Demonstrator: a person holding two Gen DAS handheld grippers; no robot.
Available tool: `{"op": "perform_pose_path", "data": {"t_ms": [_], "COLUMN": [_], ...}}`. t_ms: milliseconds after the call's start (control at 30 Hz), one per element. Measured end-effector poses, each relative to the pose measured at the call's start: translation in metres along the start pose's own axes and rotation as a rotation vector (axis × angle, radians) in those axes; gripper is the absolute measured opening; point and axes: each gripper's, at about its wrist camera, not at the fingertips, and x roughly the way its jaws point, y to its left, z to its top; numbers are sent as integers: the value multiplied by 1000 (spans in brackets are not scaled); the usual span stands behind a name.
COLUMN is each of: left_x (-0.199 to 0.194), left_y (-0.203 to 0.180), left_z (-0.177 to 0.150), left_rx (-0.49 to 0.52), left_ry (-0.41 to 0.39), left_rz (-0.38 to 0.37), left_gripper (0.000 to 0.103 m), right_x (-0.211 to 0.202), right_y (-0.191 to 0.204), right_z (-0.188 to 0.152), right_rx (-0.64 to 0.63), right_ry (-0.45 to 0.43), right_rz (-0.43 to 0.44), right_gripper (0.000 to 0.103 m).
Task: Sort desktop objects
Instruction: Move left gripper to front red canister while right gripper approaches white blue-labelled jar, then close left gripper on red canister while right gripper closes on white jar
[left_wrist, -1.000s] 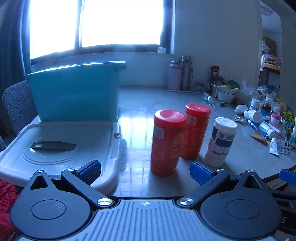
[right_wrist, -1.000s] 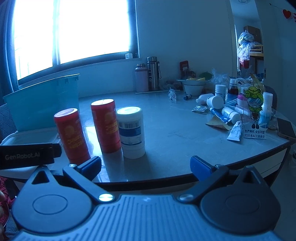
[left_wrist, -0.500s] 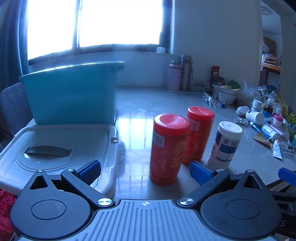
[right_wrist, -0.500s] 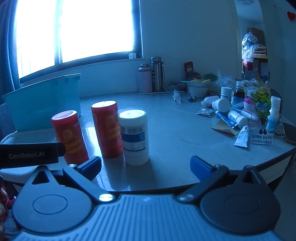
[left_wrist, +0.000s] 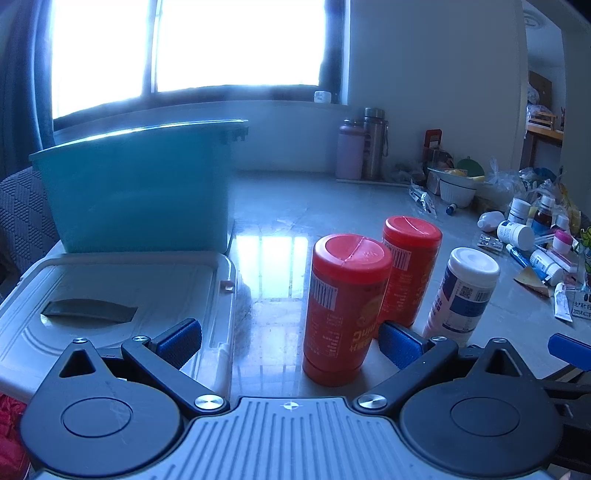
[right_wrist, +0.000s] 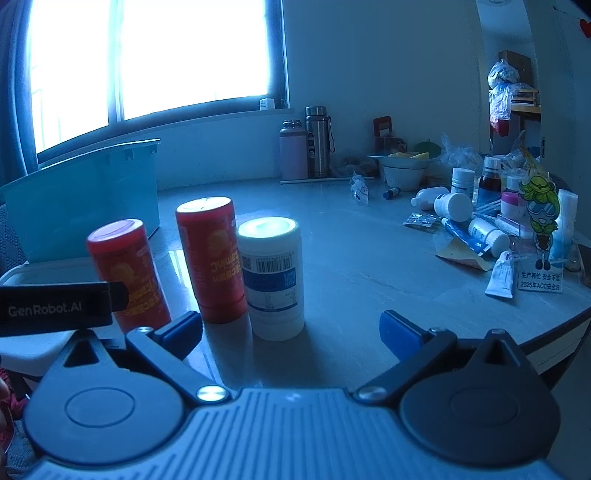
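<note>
Upright, three canisters (caps up), untouched.

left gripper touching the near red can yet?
Apart. Left wrist view: near red can stands between the open left gripper's pads, table showing either side.

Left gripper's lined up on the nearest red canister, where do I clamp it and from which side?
Take the nearest red canister around its mid-body, below the cap, approaching head-on from the table edge. It stands upright, and the second red canister sits close behind on its right, so keep the open left gripper level.
</note>
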Motion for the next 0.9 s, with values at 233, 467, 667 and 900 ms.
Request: {"op": "perform_pose_path", "data": {"t_ms": [233,467,667,900], "left_x": [15,32,36,29], "left_y": [-7,-15,-17,-14], "left_z": [5,10,15,20], "left_rx": [10,17,27,20], "left_ry": [5,8,2,0], "left_rz": [-2,0,-29,-47], "left_gripper": [102,102,50,50], "right_x": [19,44,66,53], "right_y": [-3,-2,6,10], "right_z": [4,8,14,15], "right_rx": [-7,-28,-87,-97], "right_ry": [7,9,35,27], "right_rz": [0,19,45,59], "right_gripper": [102,102,47,47]}}
